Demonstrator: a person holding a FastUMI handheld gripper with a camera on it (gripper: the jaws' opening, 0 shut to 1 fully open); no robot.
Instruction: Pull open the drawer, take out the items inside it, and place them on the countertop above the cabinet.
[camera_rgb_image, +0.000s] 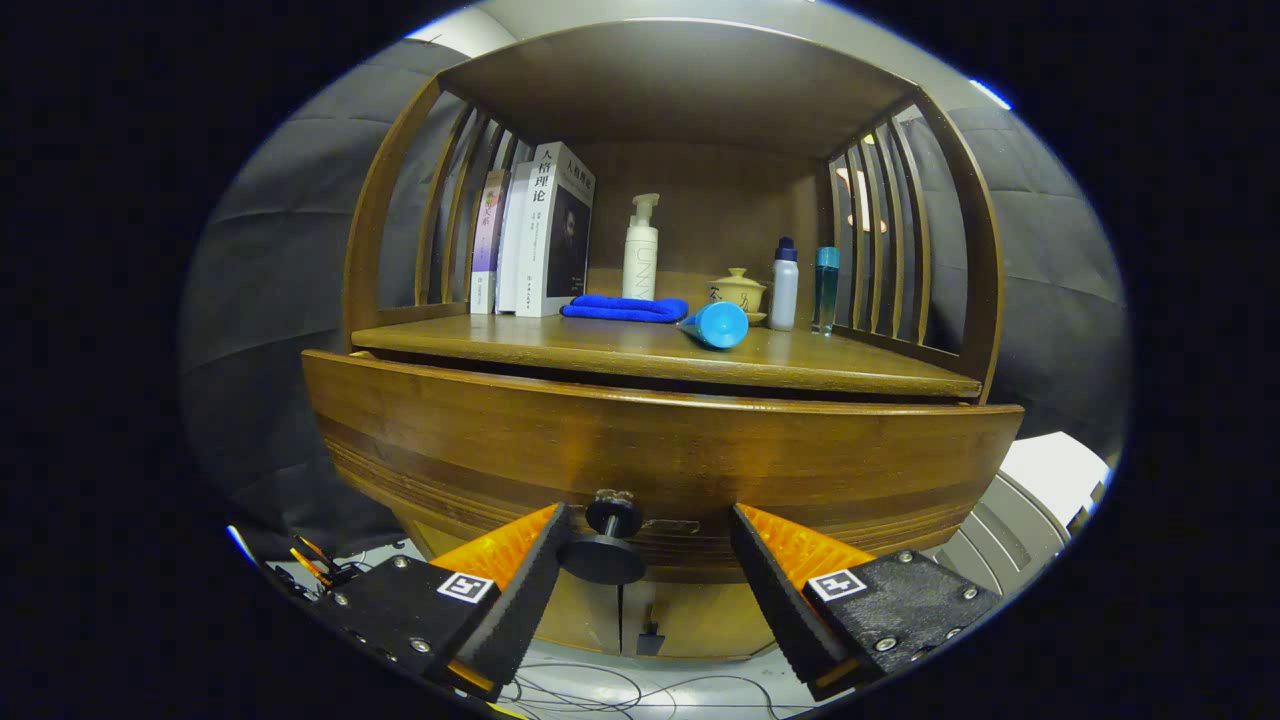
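The wooden drawer front (660, 450) curves across the cabinet just below the countertop (640, 350). Its black round knob (604, 556) sits between my fingers, close against the left finger (520, 590) and well apart from the right one (775, 585). My gripper (649, 515) is open around the knob, with neither pad pressing on it. A dark gap runs between the drawer's top edge and the countertop; the drawer's inside is hidden.
On the countertop stand three books (535, 235), a white pump bottle (640, 250), a lidded tea bowl (738, 290) and two small bottles (805, 285). A folded blue cloth (625, 308) and a blue cup (718, 324) on its side lie nearer the front. Slatted side rails (880, 230) flank the shelf. Cables lie on the floor below.
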